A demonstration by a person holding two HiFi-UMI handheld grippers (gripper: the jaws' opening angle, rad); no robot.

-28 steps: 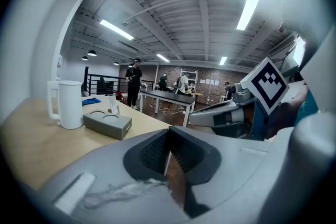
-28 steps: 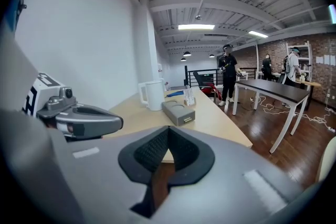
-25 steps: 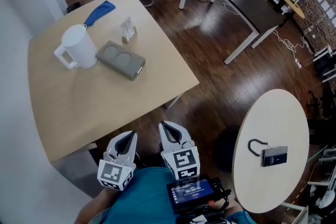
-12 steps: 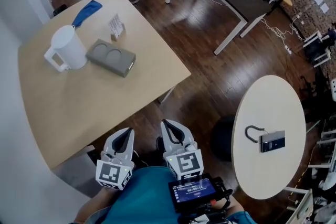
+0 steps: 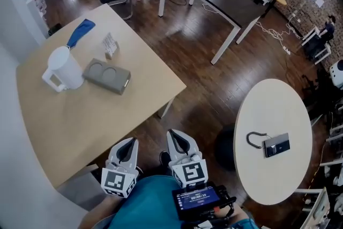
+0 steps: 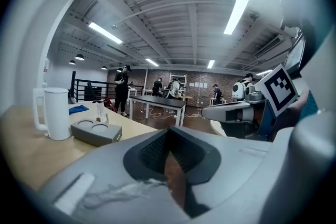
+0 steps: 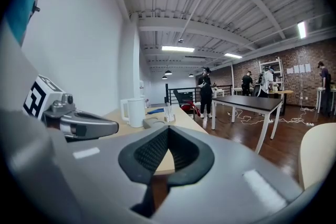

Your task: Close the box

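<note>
Down by the person's body, the left gripper [image 5: 128, 143] and right gripper [image 5: 174, 135] are held clenched on nothing. The grey box [image 5: 106, 76] is seen well apart on the bench [image 5: 80, 115], just beside a white jug [image 5: 61, 69]. Only in the head view is a dark device [image 5: 276, 145] shown on the round table [image 5: 278, 110].

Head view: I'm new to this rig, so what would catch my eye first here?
The white jug and the flat grey box beside it stand on the wooden table, upper left. The left gripper and right gripper sit shut and empty at the bottom, by the person, well short of the box.
</note>
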